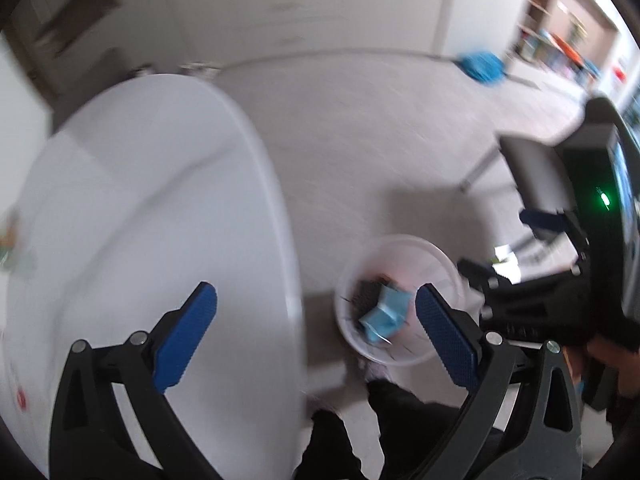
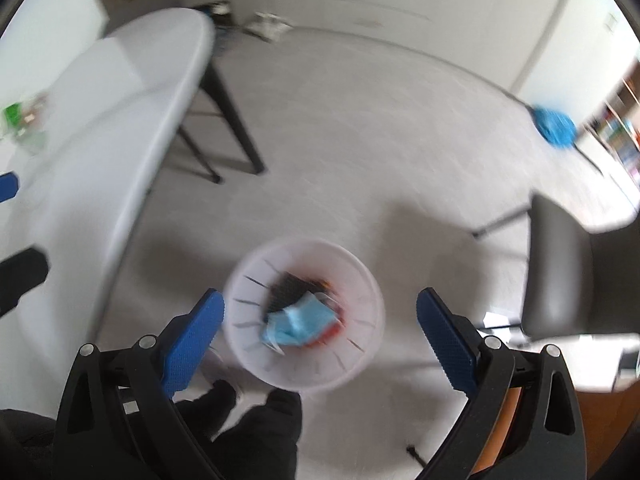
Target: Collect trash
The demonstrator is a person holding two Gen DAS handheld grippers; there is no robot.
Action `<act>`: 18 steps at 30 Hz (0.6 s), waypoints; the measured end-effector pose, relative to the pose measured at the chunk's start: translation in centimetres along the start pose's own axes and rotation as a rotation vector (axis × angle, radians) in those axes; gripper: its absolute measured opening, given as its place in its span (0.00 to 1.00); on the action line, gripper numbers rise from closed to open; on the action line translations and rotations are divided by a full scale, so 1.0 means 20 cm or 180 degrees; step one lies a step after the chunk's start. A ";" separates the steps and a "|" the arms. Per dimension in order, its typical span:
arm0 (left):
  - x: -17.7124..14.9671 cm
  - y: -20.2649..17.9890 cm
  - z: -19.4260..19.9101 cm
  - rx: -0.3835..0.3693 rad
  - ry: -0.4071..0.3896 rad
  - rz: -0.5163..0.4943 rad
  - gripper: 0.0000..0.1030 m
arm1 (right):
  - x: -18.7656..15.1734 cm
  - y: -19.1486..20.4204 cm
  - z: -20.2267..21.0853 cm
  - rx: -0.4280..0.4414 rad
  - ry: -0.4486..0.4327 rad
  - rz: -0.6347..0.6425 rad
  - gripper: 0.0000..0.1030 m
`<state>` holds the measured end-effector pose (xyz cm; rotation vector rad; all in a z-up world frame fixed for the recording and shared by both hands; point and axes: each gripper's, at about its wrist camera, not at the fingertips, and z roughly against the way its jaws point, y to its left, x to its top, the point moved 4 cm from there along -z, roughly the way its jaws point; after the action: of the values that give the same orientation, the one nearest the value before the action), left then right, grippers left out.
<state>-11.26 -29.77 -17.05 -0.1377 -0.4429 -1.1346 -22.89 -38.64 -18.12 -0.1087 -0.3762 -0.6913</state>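
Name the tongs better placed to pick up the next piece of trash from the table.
Left. The left tongs hang open partly over the white table; the right tongs hang open above the floor bin, off the table.

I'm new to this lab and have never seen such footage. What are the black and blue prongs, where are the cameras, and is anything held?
There is no robot here: a person holds a two-finger tool in each hand, with a wide-angle camera on each looking along its fingers. One picture looks out over the left gripper, above the edge of a white table. The other looks over the right gripper, above a white bin on the floor that holds a blue mask and darker trash. Both sets of jaws stand wide open and hold nothing. Small blurred items lie on the table's far side.
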 end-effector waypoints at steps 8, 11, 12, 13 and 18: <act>-0.14 0.59 0.40 0.0734 -0.0438 0.1084 0.93 | 0.32 0.63 0.26 0.0522 -0.0482 0.0707 0.98; -0.21 0.80 0.61 0.0989 -0.0595 0.1559 0.93 | 0.44 0.83 0.41 0.0740 -0.0681 0.0877 0.98; -0.23 0.86 0.68 0.1064 -0.0669 0.1700 0.93 | 0.48 0.90 0.48 0.0802 -0.0791 0.0950 0.98; -0.25 0.93 0.79 0.1194 -0.0795 0.1882 0.93 | 0.53 0.98 0.58 0.0868 -0.0946 0.1040 0.98; -0.35 1.13 1.17 0.1737 -0.1191 0.2360 0.93 | 0.70 1.24 0.96 0.1159 -0.1484 0.1322 0.98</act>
<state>0.17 -6.66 3.97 -0.0253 -0.9266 -0.2311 -2.98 -23.79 5.51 0.0015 -0.8922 -0.1714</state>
